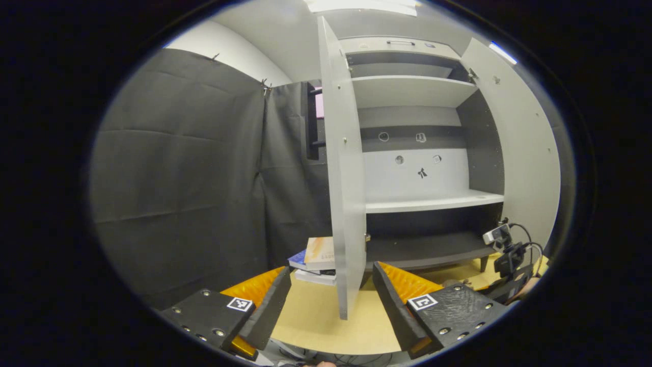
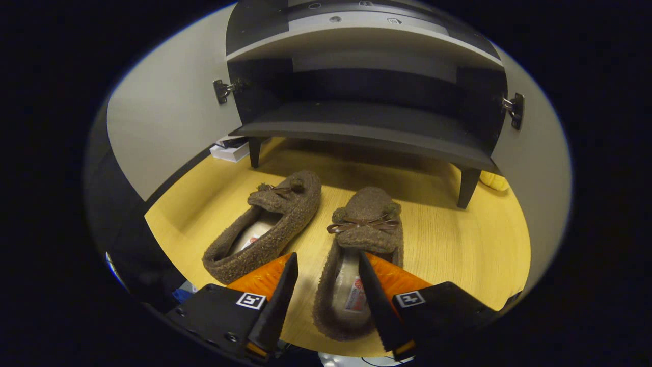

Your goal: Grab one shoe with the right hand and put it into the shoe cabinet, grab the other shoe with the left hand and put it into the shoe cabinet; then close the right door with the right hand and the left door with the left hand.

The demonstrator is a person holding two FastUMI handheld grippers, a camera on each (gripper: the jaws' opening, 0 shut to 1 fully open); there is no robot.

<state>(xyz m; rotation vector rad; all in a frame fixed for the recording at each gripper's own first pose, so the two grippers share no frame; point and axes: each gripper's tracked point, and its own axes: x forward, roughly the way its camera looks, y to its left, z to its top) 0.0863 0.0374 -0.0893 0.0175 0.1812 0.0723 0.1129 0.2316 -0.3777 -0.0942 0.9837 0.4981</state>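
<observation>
Pale wood flooring (image 2: pixel 458 239) runs under an open shoe cabinet (image 1: pixel 417 204) as we look down our two hand-held grippers. On the right gripper view, the right gripper (image 2: pixel 323 278) has its fingers spread, one each side of the heel wall of the nearer brown fleece shoe (image 2: pixel 359 255); we cannot tell whether either finger touches it. That shoe carries a thin brown bow at the toe and a printed insole label too small for us to read. Just beside it, toes angled toward the cabinet, lies the second shoe (image 2: pixel 270 224), with a matching bow and a pale insole. Both rest on the floor in front of the cabinet's dark bottom shelf (image 2: pixel 367 130), which stands on short dark legs. On the left gripper view, the left gripper (image 1: pixel 331 295) is held up with fingers wide apart and nothing between them, facing the edge of the open left door (image 1: pixel 344 178). Beyond it, white shelves and the open right door (image 1: pixel 519 148); a stack of books (image 1: pixel 316 260) sits behind the left door, titles illegible.
</observation>
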